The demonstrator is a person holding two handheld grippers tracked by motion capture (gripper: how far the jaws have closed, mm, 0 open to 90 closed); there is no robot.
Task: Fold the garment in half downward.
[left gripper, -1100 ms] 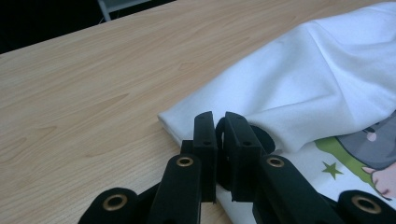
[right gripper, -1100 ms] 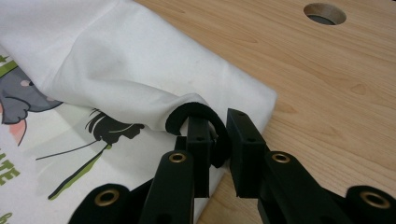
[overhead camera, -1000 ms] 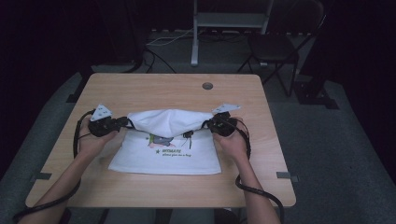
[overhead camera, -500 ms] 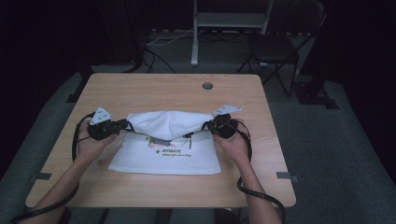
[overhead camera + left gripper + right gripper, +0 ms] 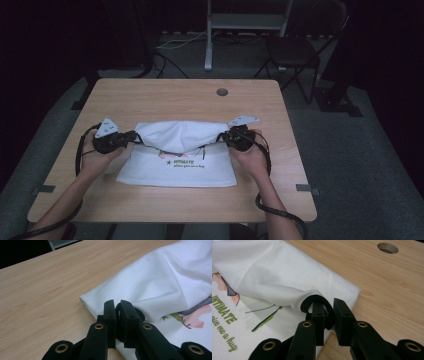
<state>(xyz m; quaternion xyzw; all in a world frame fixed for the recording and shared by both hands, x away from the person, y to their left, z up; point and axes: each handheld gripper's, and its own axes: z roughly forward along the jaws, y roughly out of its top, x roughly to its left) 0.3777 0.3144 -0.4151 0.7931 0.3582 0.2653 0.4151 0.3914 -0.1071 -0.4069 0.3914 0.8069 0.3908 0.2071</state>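
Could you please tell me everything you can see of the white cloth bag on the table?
The white cloth bag lies flat on the wooden table, its far part folded toward the person over a cartoon print and green lettering. The left gripper and right gripper each pinch a black strap at its side corners.

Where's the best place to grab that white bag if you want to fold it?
Probably by the black handle loops at the bag's two side edges, each gripper coming in level from its own side. The left gripper and right gripper are each pinched on a loop; the loops stand proud of the flat cloth, giving the jaws something thick to bite.
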